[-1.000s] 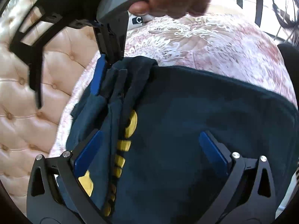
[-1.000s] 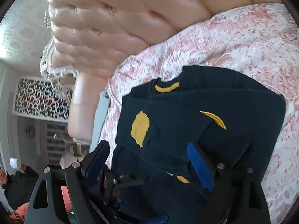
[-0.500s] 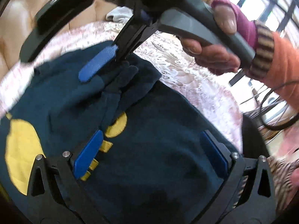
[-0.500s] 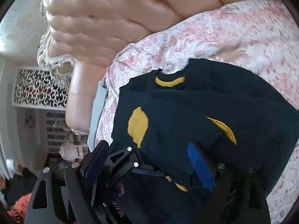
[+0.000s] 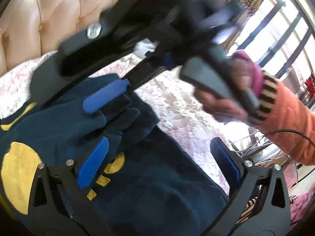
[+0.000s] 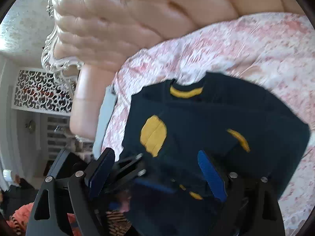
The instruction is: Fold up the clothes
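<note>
The dark navy knit sweater with yellow patches (image 6: 206, 118) is spread on the pink floral bedspread (image 6: 246, 55), directly beneath both tools. The left gripper (image 5: 157, 167) is held wide apart over the bunched sleeve edge (image 5: 122, 118); the right gripper (image 6: 157, 169), likewise spread and empty, is nearer that bunch.

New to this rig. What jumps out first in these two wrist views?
The navy garment with yellow patches, partly folded on the pink floral bedspread, fills both views. In the left wrist view the right gripper reaches in from above, one blue pad beside a bunched fold, jaws wide, gripped by a hand in an orange sleeve. A tufted peach headboard stands behind.
</note>
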Tool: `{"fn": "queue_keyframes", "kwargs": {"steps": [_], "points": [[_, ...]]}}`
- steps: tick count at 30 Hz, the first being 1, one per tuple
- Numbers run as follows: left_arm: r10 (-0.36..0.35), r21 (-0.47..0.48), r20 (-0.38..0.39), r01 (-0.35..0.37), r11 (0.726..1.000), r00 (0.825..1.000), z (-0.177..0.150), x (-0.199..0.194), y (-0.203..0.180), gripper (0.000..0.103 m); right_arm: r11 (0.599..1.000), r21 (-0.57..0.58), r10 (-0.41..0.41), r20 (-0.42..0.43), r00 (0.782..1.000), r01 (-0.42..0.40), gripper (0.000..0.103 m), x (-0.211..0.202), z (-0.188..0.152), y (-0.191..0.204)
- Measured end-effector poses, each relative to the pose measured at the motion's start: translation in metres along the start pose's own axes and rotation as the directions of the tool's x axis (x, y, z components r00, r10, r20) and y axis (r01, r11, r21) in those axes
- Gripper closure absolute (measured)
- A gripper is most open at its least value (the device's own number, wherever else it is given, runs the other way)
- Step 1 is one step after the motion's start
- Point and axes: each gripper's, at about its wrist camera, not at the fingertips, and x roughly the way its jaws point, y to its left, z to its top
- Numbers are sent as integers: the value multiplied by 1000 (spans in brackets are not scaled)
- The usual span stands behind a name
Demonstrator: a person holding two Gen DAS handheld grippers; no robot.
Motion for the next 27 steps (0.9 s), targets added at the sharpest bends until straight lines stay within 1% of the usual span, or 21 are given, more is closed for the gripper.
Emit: {"fn": "queue_keyframes", "kwargs": {"steps": [2, 4, 7, 9, 13, 15, 18, 19, 22, 23, 25, 26, 27], "points": [[-13, -40, -18, 12, 999, 1000, -6, 13, 9, 0, 1000, 12, 13, -42, 999, -12, 15, 10, -1, -3], [-20, -61, -2, 20, 998, 1000, -12, 17, 13, 0, 999, 23, -23, -52, 998, 25, 15, 18, 1, -11], [-33, -86, 27, 36, 996, 999, -13, 16, 14, 0, 996, 77, -46, -7, 999, 46, 15, 20, 13, -27], [-36, -85, 20, 37, 996, 999, -12, 17, 14, 1, 992, 116, -56, 32, 998, 52, 15, 17, 23, -37], [-23, -54, 4, 23, 998, 1000, -13, 22, 8, 1, 983, 166, -93, 94, 991, 77, 15, 12, 36, -49], [-20, -48, 8, 20, 999, 1000, -14, 22, 6, 1, 980, 189, -81, 110, 991, 59, 15, 10, 38, -53], [-27, -51, 14, 27, 998, 1000, -13, 16, 9, 1, 988, 156, -37, 138, 990, 15, 15, -1, 32, -38], [-24, -46, 13, 25, 999, 1000, -14, 11, 10, 1, 990, 143, -23, 128, 992, 4, 15, -3, 29, -32], [-11, -32, 15, 11, 999, 1000, -17, 7, 8, 1, 993, 117, -6, 49, 999, 0, 15, 0, 20, -15], [-5, -27, 17, 5, 1000, 1000, -18, 7, 6, 1, 992, 122, -14, 13, 1000, 12, 15, 5, 18, -12], [9, -15, 17, -9, 1000, 1000, -21, 8, 4, 1, 984, 165, -59, -52, 997, 67, 15, 19, 17, -14], [17, -8, 14, -17, 1000, 1000, -22, 9, 5, 1, 977, 194, -75, -71, 995, 87, 15, 25, 19, -19], [24, 1, 7, -24, 1000, 1000, -22, 11, 4, 1, 969, 227, -85, -66, 994, 98, 15, 29, 23, -25]]}}
